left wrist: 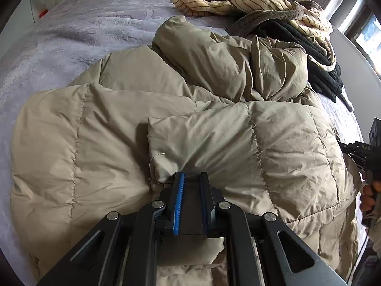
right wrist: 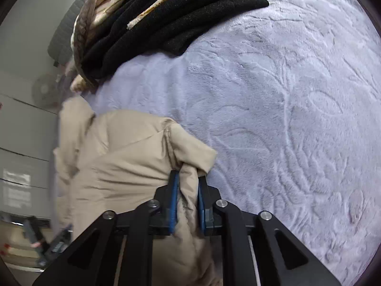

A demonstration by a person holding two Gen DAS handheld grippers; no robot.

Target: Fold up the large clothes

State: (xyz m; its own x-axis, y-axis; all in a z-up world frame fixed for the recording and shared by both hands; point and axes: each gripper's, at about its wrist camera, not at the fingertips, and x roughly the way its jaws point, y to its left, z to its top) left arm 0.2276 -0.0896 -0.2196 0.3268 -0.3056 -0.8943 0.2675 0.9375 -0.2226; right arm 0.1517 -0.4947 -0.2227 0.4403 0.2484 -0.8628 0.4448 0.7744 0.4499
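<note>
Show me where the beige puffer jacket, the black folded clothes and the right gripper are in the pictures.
beige puffer jacket (left wrist: 214,131): left wrist view, on a quilted panel.
black folded clothes (right wrist: 181,16): right wrist view, on the stacked folds.
right gripper (right wrist: 188,186): right wrist view, between the fingertips, which pinch jacket fabric.

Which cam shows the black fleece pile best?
Right wrist: the black fleece pile sits close, with its stacked folded layers distinct on the lavender blanket. Left wrist shows it only small at the right edge, half covered by the cream striped garment and behind the beige puffer jacket.
</note>
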